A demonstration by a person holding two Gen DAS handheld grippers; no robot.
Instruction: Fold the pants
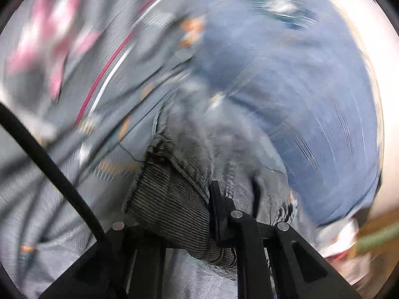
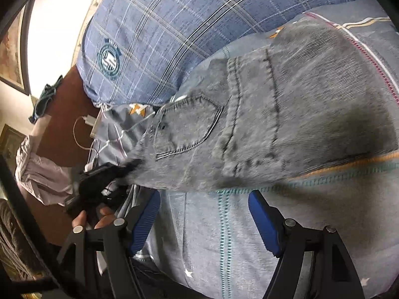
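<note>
The grey washed-denim pants [image 2: 261,124] lie across a grey patterned bedsheet [image 2: 311,224] with teal and orange stitched stripes, and everything here is placed from those pants. In the right wrist view their back pocket [image 2: 187,127] with dark double stitching faces up, and the seat seam runs just beside it. Beyond the pants, touching their far edge, sits a blue checked pillow [image 2: 174,25] bearing a round teal emblem. To the pocket side of the pants, a white charger and cable [image 2: 87,122] rest on a dark brown surface [image 2: 67,134], near a crumpled pale lilac cloth [image 2: 42,172].

The left gripper [image 1: 232,199], black and seen from its own camera, is clenched on a bunched fold of the pants' fabric, whose ribbed inner side wraps over one finger; the rest of that view is heavily blurred. In the right wrist view the same gripper [image 2: 124,169] shows at the pants' waist corner, gripping the cloth, with a person's fingers [image 2: 104,220] just below it.

The right gripper [image 2: 204,214], with blue ridged pads [image 2: 147,214], hangs released and wide apart over the bedsheet on the near side of the pants, touching nothing.
</note>
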